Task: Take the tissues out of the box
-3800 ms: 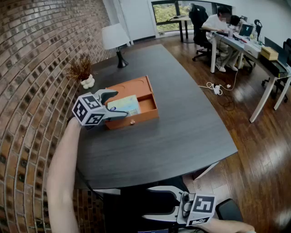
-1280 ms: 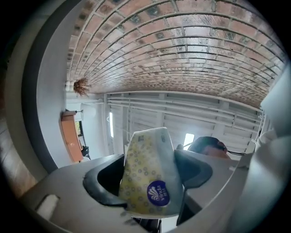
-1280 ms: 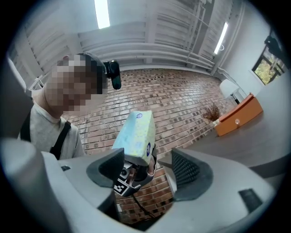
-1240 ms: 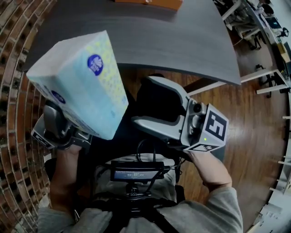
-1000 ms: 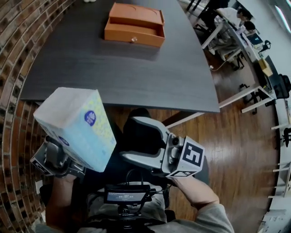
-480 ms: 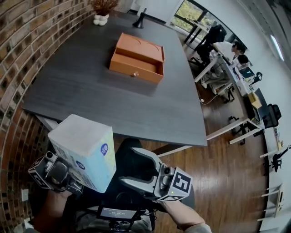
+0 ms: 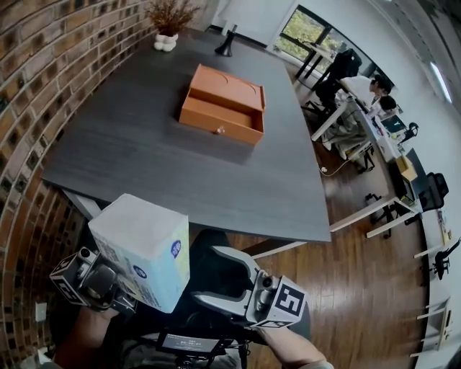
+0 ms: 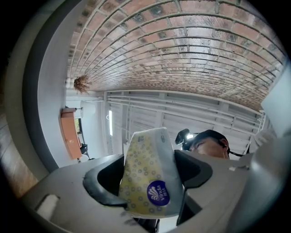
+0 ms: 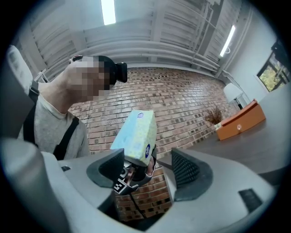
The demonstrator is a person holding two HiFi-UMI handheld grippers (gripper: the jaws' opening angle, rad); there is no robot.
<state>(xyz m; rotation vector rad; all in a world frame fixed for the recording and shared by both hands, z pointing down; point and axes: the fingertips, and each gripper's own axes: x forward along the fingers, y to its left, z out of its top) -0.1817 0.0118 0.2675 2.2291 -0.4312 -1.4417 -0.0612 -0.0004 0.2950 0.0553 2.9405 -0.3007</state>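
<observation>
A pale blue and yellow tissue pack (image 7: pixel 144 245) is held below the table's near edge, close to the person's body. My left gripper (image 7: pixel 119 285) is shut on its lower end. In the left gripper view the pack (image 8: pixel 150 175) is pinched between both jaws of my left gripper (image 8: pixel 150 182). My right gripper (image 7: pixel 209 277) is open and empty just right of the pack. It looks at the pack (image 9: pixel 136 134) without touching it. The orange box (image 7: pixel 222 104) sits far off on the table with its drawer open and no pack in it.
The dark grey table (image 7: pixel 144 151) runs along a brick wall (image 7: pixel 43 86) on the left. A lamp (image 7: pixel 229 43) and a dried plant (image 7: pixel 169 14) stand at its far end. People sit at desks (image 7: pixel 360 94) to the right, over wooden floor.
The pack, earlier in the box's drawer, is now out and held low near the body by my left gripper. Over the last second the head view tilted up, showing more table.
</observation>
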